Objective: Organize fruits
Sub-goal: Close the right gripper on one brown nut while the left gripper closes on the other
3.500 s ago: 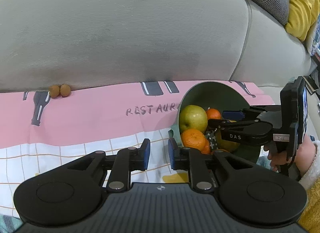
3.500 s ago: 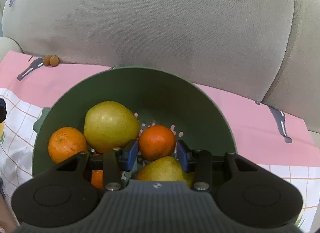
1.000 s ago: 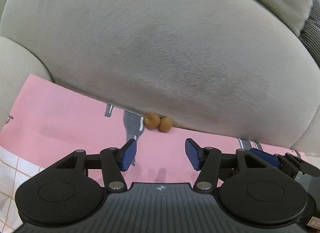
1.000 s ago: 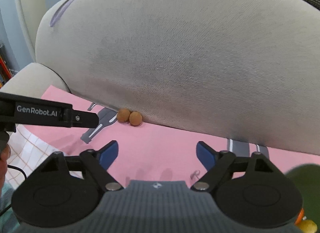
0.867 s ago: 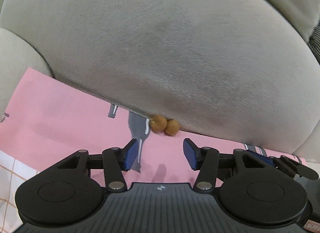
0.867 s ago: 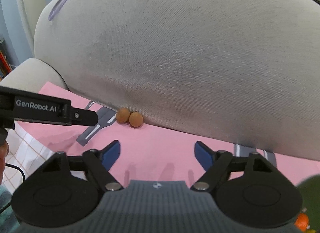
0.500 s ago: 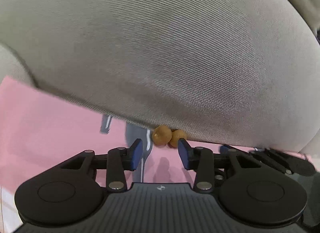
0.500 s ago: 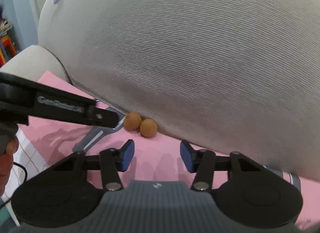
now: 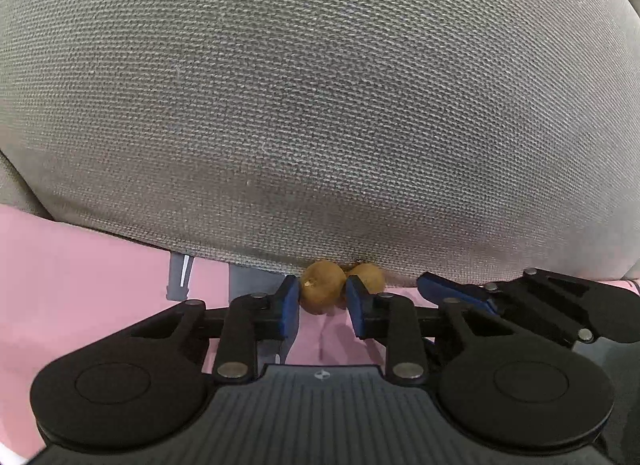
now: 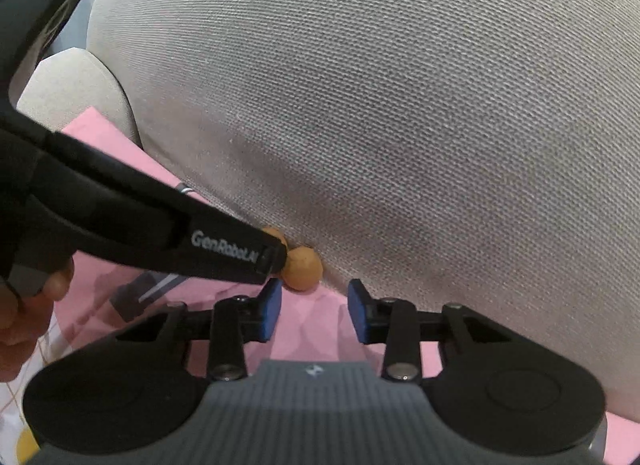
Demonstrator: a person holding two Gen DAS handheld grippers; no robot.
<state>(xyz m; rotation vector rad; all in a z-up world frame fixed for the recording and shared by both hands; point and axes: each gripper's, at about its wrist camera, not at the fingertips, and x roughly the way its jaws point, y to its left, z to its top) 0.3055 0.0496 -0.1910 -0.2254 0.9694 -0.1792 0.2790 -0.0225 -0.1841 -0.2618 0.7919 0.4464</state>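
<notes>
**Woven grey cushion crowds two small brown fruits at the cloth's back edge**

Grey, coarsely woven upholstery fills most of both views: one bulging sofa cushion (image 9: pixel 320 105) whose lower curve overhangs the back edge of a smooth pink cloth (image 9: pixel 80 265). The cloth carries grey bottle-shaped prints and, toward its near left corner in the right wrist view, turns to a white grid pattern. Open room is scarce at the back, since the cushion presses down to the cloth there; the pink stretch toward the near side lies free.

Two black grippers with blue pads work side by side. The left gripper (image 9: pixel 322 301) has its jaws closing around the left brown fruit (image 9: pixel 322 285), which sits between the pads and looks to be touching both. The right gripper (image 10: pixel 314 311) has its jaws closing too, with nothing between them; the right brown fruit (image 10: pixel 302 268) lies just ahead of its left pad. A hand (image 10: pixel 24 305) grips the left gripper's handle.

Both fruits are round, matte, rough-skinned and touch each other, tucked against the cushion's underside at the cloth's back edge.
</notes>
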